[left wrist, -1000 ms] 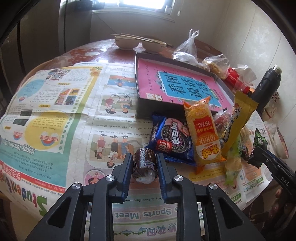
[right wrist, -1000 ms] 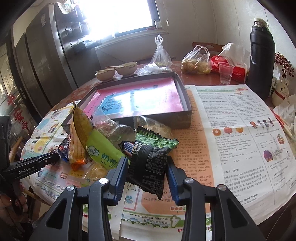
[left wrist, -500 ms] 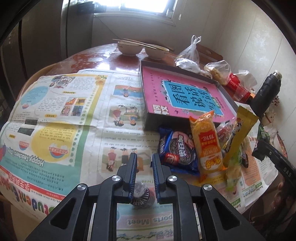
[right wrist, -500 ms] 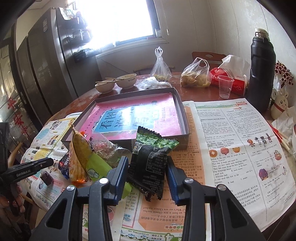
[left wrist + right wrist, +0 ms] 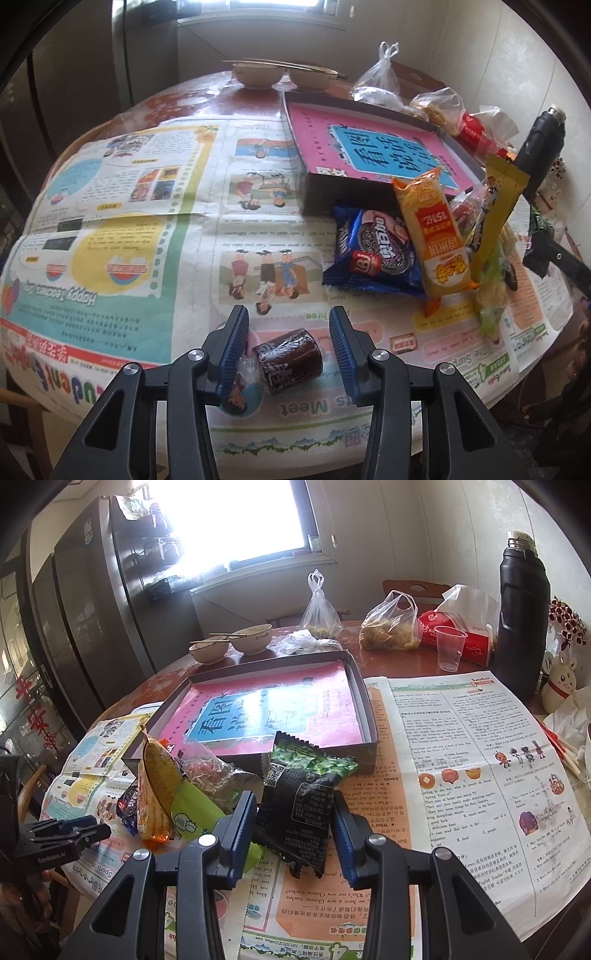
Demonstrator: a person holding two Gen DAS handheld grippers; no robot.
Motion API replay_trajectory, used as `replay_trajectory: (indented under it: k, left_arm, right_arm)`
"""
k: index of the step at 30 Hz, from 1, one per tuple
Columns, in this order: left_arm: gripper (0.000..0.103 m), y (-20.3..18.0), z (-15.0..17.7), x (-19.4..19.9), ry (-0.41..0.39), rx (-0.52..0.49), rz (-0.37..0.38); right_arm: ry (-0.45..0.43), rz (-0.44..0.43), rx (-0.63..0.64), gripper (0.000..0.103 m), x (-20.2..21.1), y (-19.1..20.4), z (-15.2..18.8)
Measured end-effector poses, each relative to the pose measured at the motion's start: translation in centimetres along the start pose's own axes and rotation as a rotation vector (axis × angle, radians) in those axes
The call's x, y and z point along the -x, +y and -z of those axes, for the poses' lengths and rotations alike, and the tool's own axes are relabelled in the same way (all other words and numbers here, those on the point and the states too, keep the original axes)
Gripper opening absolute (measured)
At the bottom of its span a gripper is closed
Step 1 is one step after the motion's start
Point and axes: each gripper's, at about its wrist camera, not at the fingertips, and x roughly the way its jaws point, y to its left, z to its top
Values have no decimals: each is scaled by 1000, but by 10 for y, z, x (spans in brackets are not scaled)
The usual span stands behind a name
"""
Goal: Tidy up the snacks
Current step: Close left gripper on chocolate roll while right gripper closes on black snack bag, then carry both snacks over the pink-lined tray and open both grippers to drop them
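At bench near edge, left gripper [image 5: 288, 341] jaws spread, brown wrapped snack roll [image 5: 287, 360] lying loose between them on newspaper [image 5: 122, 206]; right gripper [image 5: 293, 827] jaws pinching black-green snack packet [image 5: 301, 801], held above bench; pink-lined box tray [image 5: 365, 716] holds no snacks, pile of snack packets [image 5: 417, 236] against tray's near wall; sorting barely begun
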Motion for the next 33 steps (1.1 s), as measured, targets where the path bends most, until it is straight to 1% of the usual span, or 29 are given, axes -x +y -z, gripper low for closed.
replay_trajectory:
  k: [1,4,8,10,14,17,20,24,33]
  left_arm:
    - [47,0,2,1,-5,-4,-8]
    - [47,3,9,3,-50,3,-11]
    - [46,0,18,5,-109,-15,-34]
    - [36,1,19,5,-126,-15,-57]
    - [36,5,21,6,-163,21,-43]
    - [36,5,17,4,-171,30,-33]
    - [36,7,7,3,-170,48,-25]
    - [36,4,-12,14,-214,41,-17]
    - [36,-14,-72,17,-269,37,61]
  right_arm:
    - [1,-3,-2,41,0,0,0]
    - [2,-7,0,41,-1,1,0]
    - [1,-17,1,41,1,3,1]
    - [-3,-19,-3,41,2,3,1]
    - [-14,-16,-11,41,4,1,-1]
    - [-18,-18,-12,41,4,1,-1]
    - [-24,-22,-7,41,5,2,-3]
    - [-35,-29,-5,41,6,2,-8]
    - [-69,-21,13,41,-7,1,-34]
